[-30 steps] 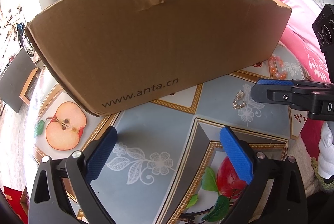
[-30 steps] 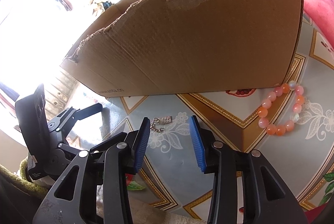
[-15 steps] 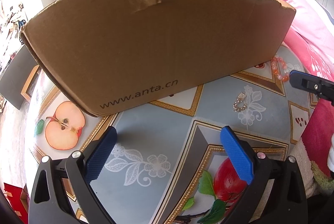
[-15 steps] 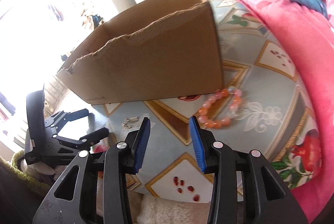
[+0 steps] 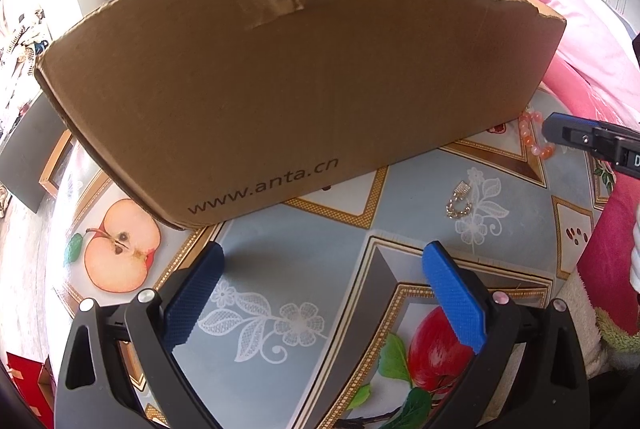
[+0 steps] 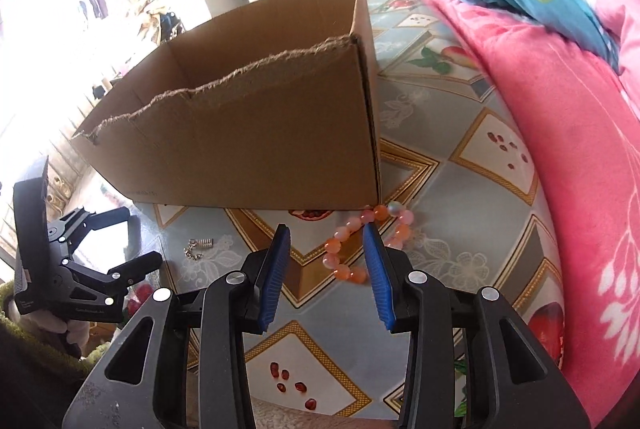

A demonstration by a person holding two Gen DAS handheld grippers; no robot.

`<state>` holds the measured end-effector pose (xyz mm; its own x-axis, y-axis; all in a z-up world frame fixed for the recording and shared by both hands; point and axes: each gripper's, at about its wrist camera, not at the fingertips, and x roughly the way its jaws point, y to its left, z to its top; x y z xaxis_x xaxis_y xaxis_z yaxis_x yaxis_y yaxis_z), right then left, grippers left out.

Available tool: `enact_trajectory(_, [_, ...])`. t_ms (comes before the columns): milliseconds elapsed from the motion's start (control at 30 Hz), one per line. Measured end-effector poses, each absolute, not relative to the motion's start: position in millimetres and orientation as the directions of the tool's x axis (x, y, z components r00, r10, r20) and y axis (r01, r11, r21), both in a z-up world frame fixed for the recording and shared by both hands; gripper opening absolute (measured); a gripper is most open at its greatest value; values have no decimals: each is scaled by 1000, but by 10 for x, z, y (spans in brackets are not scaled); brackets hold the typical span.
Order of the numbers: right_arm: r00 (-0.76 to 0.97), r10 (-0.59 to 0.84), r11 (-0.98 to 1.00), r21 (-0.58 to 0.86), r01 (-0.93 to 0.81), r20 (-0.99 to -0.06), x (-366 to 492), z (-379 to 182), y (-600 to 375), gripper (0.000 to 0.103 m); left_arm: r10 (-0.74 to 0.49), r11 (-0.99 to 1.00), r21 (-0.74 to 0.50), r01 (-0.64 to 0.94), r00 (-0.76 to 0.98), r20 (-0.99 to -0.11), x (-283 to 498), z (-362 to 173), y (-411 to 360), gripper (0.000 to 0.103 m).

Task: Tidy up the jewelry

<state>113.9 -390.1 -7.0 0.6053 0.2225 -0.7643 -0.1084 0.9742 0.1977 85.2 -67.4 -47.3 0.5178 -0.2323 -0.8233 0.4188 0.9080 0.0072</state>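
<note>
A brown cardboard box (image 6: 256, 133) with a ragged, torn top edge sits open on a table (image 6: 472, 229) covered in a pale blue cloth printed with fruit and gold-edged diamonds. To the left of the box's front wall, the left gripper (image 6: 132, 241) hovers over the cloth, its jaws spread wide with nothing between them. In front of the box, towards its right half, lies a small silvery chain (image 6: 199, 247) with a ridged clasp, loosely curled on a white lace flower. At the box's front right corner rests a bracelet (image 6: 362, 243) of round, glossy beads in orange, peach and pale pink, with one greenish bead, forming a loose ring whose far end touches the corner. The right gripper (image 6: 325, 257) hangs above it, blue-padded jaws partly apart and empty. Right of the box, a pink blanket (image 6: 560, 133) borders the table.
</note>
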Motion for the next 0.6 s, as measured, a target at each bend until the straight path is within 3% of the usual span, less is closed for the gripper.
enact_trajectory(200, [561, 175, 985, 141, -104, -809, 1214, -211, -3768, 28, -233, 909, 9, 416, 527, -817, 832, -474, -675, 97])
enact_trajectory(267, [554, 173, 985, 135, -110, -814, 1226, -218, -3740, 14, -259, 902, 7, 431, 555, -790, 796, -412, -672, 95])
enact_trajectory(333, [548, 191, 982, 154, -114, -814, 1230, -228, -3734, 10, -301, 887, -1, 462, 576, -760, 748, -329, -683, 93])
enact_trajectory(433, [549, 204, 979, 169, -115, -811, 1238, -235, -3731, 9, -359, 854, -8, 520, 578, -733, 694, -240, -769, 83])
enact_trajectory(600, [548, 232, 973, 200, -119, -803, 1265, -256, -3747, 8, -405, 787, 2, 617, 519, -753, 649, -258, -998, 55])
